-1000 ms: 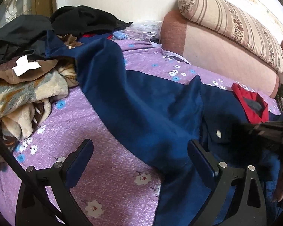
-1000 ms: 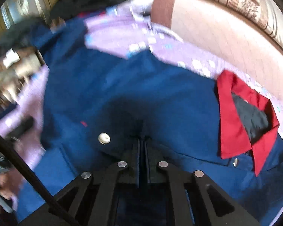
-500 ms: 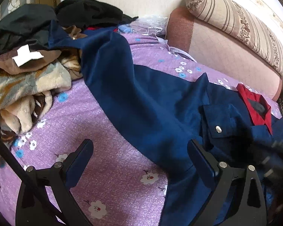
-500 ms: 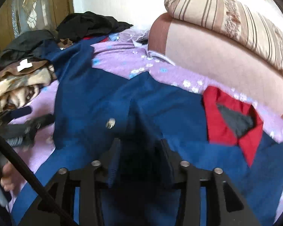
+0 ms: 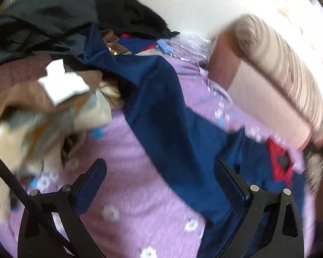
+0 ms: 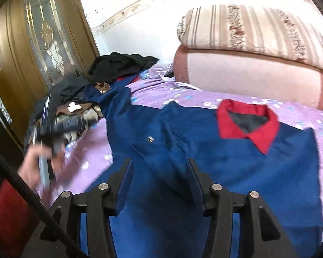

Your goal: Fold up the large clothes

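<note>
Blue jacket point(image 6: 236, 167): spread flat, front up, on the bed point(image 6: 299, 111), straight ahead of the right claw point(image 6: 160, 177) and running under it.
Collar point(image 6: 247, 122): red, laid open, dark lining showing inside; ahead and to the right of the right claw.
Front: a breast pocket flap with one metal snap point(image 6: 150, 138), just ahead of the right claw's left finger.
Sleeve point(image 5: 161, 116): stretched long, away from the left claw point(image 5: 160, 182), its far end lying on the clothes pile point(image 5: 43, 90).
Right claw: fingers apart, gripping nothing, blue cloth between and below them.
Left claw: fingers wide apart, empty, over purple flowered sheet and the sleeve's edge; view blurred.
Bedding: folded striped quilt point(image 6: 254, 32) on a pink one, beyond the collar.
</note>
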Motion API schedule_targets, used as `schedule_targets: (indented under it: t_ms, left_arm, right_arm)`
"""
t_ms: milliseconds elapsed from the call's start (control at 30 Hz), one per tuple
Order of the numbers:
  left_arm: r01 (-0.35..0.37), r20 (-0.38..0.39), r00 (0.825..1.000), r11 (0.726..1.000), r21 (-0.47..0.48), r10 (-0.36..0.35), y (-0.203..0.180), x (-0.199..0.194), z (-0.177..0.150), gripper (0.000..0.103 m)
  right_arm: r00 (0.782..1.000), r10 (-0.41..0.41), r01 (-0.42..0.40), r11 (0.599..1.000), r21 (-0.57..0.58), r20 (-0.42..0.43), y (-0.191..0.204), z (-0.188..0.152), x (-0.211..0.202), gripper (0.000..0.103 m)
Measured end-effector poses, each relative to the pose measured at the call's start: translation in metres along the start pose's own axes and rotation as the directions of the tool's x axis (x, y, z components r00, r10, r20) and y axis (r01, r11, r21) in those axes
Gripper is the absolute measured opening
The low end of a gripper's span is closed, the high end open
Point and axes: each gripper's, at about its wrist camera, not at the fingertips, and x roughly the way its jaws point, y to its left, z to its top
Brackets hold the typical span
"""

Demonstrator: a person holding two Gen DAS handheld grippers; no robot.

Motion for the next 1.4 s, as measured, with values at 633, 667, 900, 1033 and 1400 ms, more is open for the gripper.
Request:
schedule_targets:
  t_ms: [633, 667, 900, 1033, 1400]
  left_arm:
    - [0.107, 0.054, 0.994, 0.888, -0.448, -0.093, 0.076, 0.094, 0.123, 0.017]
    - [0.137, 0.059, 0.991, 0.880, -0.455, -0.124, 0.079, 0.099, 0.124, 0.003]
    - [0.238, 0.210, 0.962, 0.917, -0.319, -0.177, 0.063, 0.061, 0.130, 0.002]
    - [0.232, 0.264, 0.949, 0.950, -0.208, -0.174, 0.043, 0.032, 0.134, 0.002]
    - [0.272, 0.309, 0.914, 0.962, 0.012, -0.262, -0.057, -0.019, 0.101, 0.002]
  right_arm:
    - [1.000, 0.012, -0.010, 0.997, 0.078, -0.022, -0.057, -0.059, 0.008, 0.055]
    - [1.000, 0.015, -0.014, 0.996, 0.086, -0.016, -0.059, -0.058, 0.008, 0.055]
    - [1.000, 0.018, -0.016, 0.993, 0.121, -0.012, -0.068, -0.056, 0.010, 0.055]
    - [1.000, 0.005, -0.005, 0.987, 0.159, 0.002, -0.078, -0.055, 0.006, 0.055]
    - [0.993, -0.118, 0.116, 0.971, 0.207, -0.005, -0.103, -0.043, -0.011, 0.055]
